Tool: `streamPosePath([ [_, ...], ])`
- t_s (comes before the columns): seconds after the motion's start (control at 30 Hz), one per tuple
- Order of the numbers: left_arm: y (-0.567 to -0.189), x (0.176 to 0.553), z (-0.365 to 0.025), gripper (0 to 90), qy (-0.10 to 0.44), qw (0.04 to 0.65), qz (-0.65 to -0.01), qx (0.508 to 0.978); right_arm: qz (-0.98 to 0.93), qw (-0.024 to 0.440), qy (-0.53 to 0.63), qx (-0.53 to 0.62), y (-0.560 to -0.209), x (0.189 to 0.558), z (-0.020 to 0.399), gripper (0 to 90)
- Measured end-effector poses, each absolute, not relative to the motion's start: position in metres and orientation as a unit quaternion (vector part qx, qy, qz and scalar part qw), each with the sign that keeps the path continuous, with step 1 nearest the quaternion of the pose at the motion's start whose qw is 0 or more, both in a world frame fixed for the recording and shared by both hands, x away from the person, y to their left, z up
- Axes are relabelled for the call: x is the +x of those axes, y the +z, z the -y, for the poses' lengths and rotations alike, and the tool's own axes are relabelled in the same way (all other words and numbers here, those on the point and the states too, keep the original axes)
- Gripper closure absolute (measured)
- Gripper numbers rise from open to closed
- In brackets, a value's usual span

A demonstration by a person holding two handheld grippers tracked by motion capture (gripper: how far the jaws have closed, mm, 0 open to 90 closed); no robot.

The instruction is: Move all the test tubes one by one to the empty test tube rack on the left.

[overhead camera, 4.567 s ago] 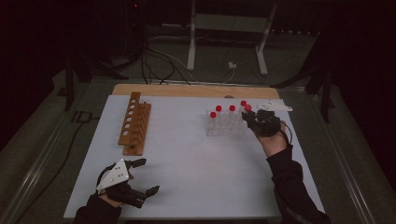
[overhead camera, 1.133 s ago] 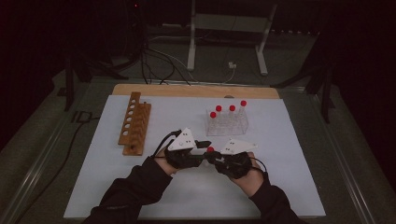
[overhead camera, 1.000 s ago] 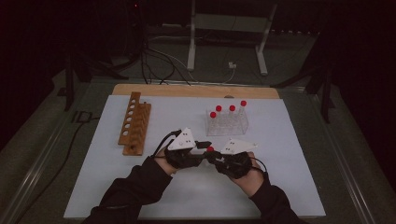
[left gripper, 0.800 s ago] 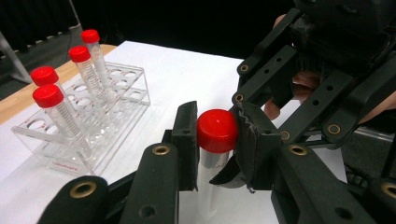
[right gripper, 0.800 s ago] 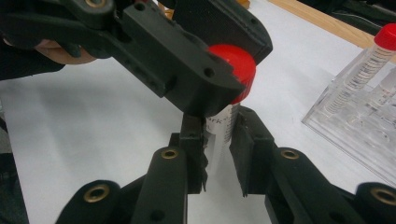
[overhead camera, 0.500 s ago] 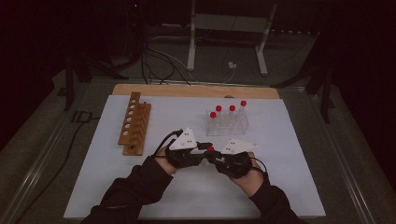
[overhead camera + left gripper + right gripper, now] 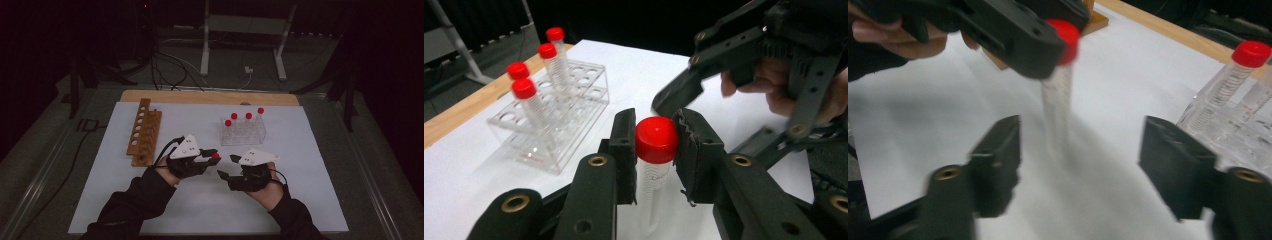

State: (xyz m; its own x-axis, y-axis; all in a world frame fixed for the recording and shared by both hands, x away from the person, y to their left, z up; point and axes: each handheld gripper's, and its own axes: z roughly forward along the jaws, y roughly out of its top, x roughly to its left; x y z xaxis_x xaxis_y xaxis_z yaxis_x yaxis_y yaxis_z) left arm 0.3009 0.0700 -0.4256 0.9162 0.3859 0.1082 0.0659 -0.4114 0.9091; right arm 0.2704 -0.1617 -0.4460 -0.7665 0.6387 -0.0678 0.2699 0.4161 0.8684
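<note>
A clear tube with a red cap (image 7: 655, 150) hangs upright above the white mat, and my left gripper (image 7: 655, 137) is shut on it just below the cap. In the high view, the left gripper (image 7: 212, 156) sits at mid-table with the cap showing at its tip. My right gripper (image 7: 226, 167) faces it from the right. In the right gripper view, the right gripper (image 7: 1088, 165) is open, its jaws wide apart on either side of the tube (image 7: 1058, 95) without touching it.
A clear plastic rack (image 7: 242, 134) with several red-capped tubes stands behind the grippers, right of centre. A wooden rack (image 7: 144, 131) with a row of empty holes lies at the left. The white mat (image 7: 310, 200) covers the table.
Since the earliest frame, both hands have come together at mid-table, the right one from the clear rack. Over the last second they have barely moved, with the tube staying in the left gripper.
</note>
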Motion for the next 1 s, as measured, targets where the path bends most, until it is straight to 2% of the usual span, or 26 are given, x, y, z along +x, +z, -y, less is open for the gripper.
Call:
streamPosePath([
  [0.03, -0.425, 0.301, -0.073, 72.1, 0.154, 0.524, -0.14, 0.826, -0.818, 0.199, 0.463, 0.278, -0.446, 0.27, 0.162, 29.6],
  [0.07, -0.425, 0.302, -0.076, 72.1, 0.159, 0.522, -0.142, 0.826, -0.815, 0.202, 0.466, 0.279, -0.445, 0.27, 0.164, 22.4],
  [0.1, -0.424, 0.302, -0.08, 72.1, 0.159, 0.522, -0.145, 0.825, -0.815, 0.202, 0.466, 0.279, -0.445, 0.27, 0.164, 22.4],
  [0.13, -0.424, 0.303, -0.083, 72.1, 0.162, 0.521, -0.148, 0.825, -0.809, 0.203, 0.472, 0.285, -0.442, 0.271, 0.167, 16.0],
  [0.3, -0.42, 0.307, -0.099, 72.1, 0.175, 0.517, -0.164, 0.821, -0.796, 0.204, 0.486, 0.297, -0.439, 0.27, 0.172, 3.0],
  [0.4, -0.417, 0.31, -0.109, 72.1, 0.185, 0.517, -0.176, 0.817, -0.795, 0.199, 0.493, 0.293, -0.439, 0.27, 0.174, 0.0],
  [1.0, -0.387, 0.346, -0.146, 72.1, 0.233, 0.515, -0.23, 0.792, -0.791, 0.192, 0.506, 0.287, -0.439, 0.27, 0.177, 0.0],
])
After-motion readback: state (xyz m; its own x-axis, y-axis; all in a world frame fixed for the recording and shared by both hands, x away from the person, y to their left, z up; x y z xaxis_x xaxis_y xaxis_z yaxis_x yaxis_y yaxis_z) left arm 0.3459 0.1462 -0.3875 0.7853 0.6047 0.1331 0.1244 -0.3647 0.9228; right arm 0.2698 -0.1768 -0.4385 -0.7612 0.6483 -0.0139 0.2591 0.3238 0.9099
